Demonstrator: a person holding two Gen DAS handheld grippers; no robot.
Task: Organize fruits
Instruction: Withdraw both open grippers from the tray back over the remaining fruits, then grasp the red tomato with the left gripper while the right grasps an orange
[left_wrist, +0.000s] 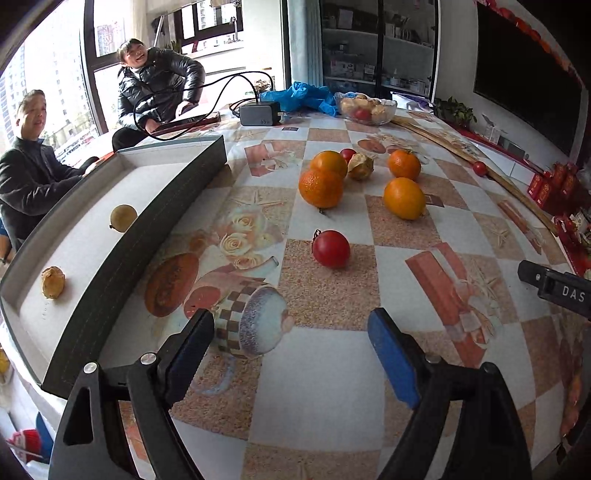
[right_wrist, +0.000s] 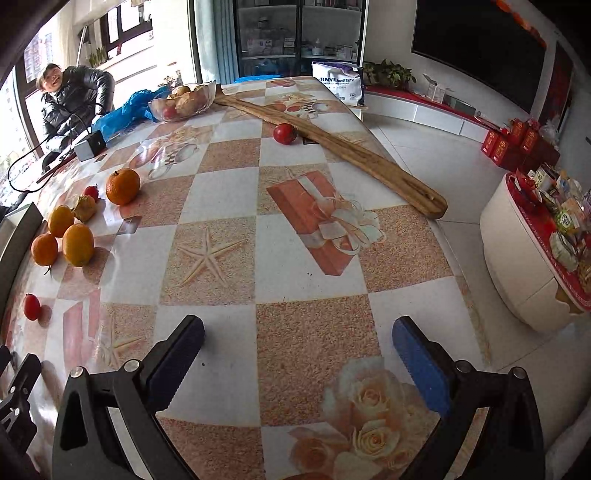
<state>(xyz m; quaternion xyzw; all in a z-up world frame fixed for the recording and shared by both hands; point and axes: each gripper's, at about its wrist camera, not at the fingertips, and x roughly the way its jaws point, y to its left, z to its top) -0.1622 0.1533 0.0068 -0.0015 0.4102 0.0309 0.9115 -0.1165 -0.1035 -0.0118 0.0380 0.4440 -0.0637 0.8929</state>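
Several oranges (left_wrist: 320, 187) lie grouped mid-table with a husked fruit (left_wrist: 360, 166) and a small red fruit (left_wrist: 347, 154) behind them. A red tomato (left_wrist: 331, 248) sits nearer, straight ahead of my left gripper (left_wrist: 291, 334), which is open and holds nothing. A shallow box (left_wrist: 110, 258) at the left holds two yellowish fruits (left_wrist: 123, 218). My right gripper (right_wrist: 298, 341) stands open over bare tablecloth, nothing between its fingers. In its view the oranges (right_wrist: 77, 244) lie far left, one tomato (right_wrist: 31, 306) at the left edge, another tomato (right_wrist: 284, 133) by the wooden board (right_wrist: 332, 147).
A glass bowl (left_wrist: 365, 107) of fruit, a blue plastic bag (left_wrist: 295, 96) and a power adapter (left_wrist: 259, 113) with cable sit at the far end. Two people sit beyond the table's left side. The right edge drops to the floor, where a white round stand (right_wrist: 517, 258) is.
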